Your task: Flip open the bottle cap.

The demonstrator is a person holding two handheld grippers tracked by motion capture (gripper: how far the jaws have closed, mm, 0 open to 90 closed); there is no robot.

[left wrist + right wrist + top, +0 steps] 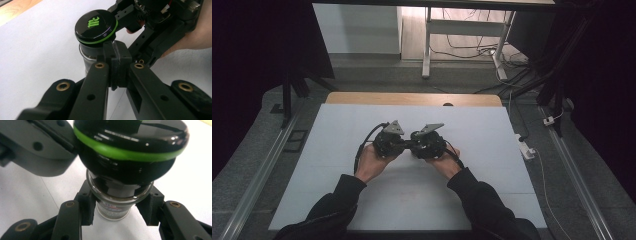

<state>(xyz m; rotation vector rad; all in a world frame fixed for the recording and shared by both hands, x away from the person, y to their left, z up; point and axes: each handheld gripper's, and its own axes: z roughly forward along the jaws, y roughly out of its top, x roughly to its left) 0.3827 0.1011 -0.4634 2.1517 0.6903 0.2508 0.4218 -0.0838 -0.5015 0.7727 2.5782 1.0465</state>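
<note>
We see the white counter, with both forearms in dark sleeves entering from its near edge and converging near its centre. The left hand and right hand are cupped palm-up under their tools, so that the left gripper and right gripper face each other and nearly meet, each carrying a grey three-cornered plate on top.

Between them is a small jar with a glass body, held above the counter surface near its centre. In the right gripper view, the right gripper's jaws pinch the jar's body from both sides just below the neck. The jar carries a glossy black cap with a green ring and a green emblem.

In the left gripper view, the left gripper's jaws are pressed together, pad against pad, with nothing between them; their tips sit just beside the jar, directly under the cap's rim. We cannot tell whether they touch it.

From the high view the jar itself is hidden between the gripper bodies. The jar's label is blurred and unreadable, and its base is cut off behind the jaws.
</note>
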